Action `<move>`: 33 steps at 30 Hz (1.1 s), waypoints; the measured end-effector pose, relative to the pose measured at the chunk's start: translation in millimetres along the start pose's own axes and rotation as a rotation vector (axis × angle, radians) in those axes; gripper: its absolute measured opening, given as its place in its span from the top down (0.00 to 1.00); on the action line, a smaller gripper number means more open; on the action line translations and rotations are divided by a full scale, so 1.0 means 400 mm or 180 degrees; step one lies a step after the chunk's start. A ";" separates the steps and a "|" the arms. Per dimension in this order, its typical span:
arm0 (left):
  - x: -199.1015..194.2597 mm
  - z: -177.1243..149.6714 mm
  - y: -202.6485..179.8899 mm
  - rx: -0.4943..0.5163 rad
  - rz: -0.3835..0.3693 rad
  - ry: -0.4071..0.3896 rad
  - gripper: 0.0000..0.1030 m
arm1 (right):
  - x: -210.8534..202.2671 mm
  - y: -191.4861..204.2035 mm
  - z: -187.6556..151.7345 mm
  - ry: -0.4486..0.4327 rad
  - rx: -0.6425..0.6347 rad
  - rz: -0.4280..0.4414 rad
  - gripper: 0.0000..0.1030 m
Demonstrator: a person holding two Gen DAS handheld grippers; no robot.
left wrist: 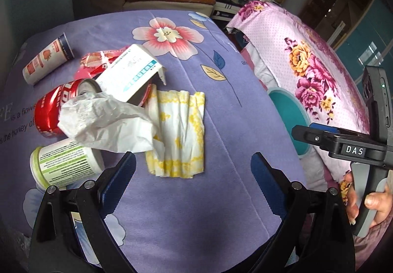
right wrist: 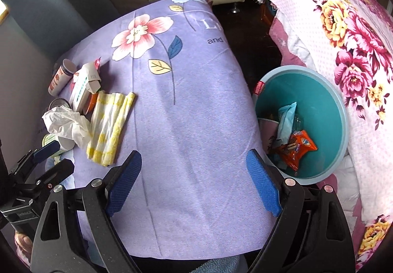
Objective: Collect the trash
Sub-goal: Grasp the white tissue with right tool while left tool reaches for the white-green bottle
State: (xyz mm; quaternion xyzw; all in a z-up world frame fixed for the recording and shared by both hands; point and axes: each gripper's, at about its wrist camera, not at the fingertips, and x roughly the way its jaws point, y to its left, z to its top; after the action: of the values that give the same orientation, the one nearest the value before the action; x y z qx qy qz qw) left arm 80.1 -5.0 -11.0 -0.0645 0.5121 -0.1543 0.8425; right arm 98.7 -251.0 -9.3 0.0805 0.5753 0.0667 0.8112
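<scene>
Left wrist view: left tongs (left wrist: 192, 172) spread wide, nothing between them, angled down over the purple bench (left wrist: 221, 106). Trash heap at its left side: red can (left wrist: 52, 111), crumpled tissue (left wrist: 105, 123), yellow napkin (left wrist: 179, 133), white carton (left wrist: 127, 74).

Right wrist view: right tongs (right wrist: 194, 179) agape, empty, above bare cloth. Teal bin (right wrist: 326, 103) just beside the bench's right edge holds an orange wrapper (right wrist: 297, 147) and a blue packet (right wrist: 286, 118).
</scene>
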 end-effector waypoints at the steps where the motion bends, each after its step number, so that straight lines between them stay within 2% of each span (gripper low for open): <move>1: -0.014 -0.005 0.028 -0.0047 0.0036 -0.0024 0.08 | 0.005 0.027 0.004 0.0024 -0.0068 0.0019 0.19; 9: -0.118 -0.044 0.240 -0.0362 0.0389 -0.0213 0.08 | 0.050 0.242 0.034 0.0174 -0.0620 0.0167 0.19; 17: -0.125 -0.064 0.418 -0.0712 0.0659 -0.0175 0.08 | 0.105 0.434 0.076 0.0238 -0.0983 0.0415 0.19; 20: -0.114 -0.070 0.452 -0.0764 0.0684 -0.0128 0.08 | 0.133 0.494 0.087 0.0299 -0.1113 0.0471 0.19; 25: -0.109 -0.082 0.483 -0.0821 0.0486 -0.0172 0.04 | 0.186 0.555 0.097 0.0408 -0.1243 0.0533 0.19; 31: -0.085 -0.090 0.453 -0.0603 0.0366 -0.0080 0.04 | 0.233 0.569 0.099 0.0515 -0.1163 0.0675 0.20; 33: -0.070 -0.092 0.437 -0.0505 0.0379 -0.0025 0.04 | 0.239 0.566 0.095 0.0526 -0.1139 0.0695 0.36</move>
State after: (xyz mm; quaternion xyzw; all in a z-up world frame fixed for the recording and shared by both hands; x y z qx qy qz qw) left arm 69.7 170.9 -51.0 -0.1011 0.5223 -0.0626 0.8444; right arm 162.7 -12.3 -38.3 -0.0086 0.6067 0.2615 0.7506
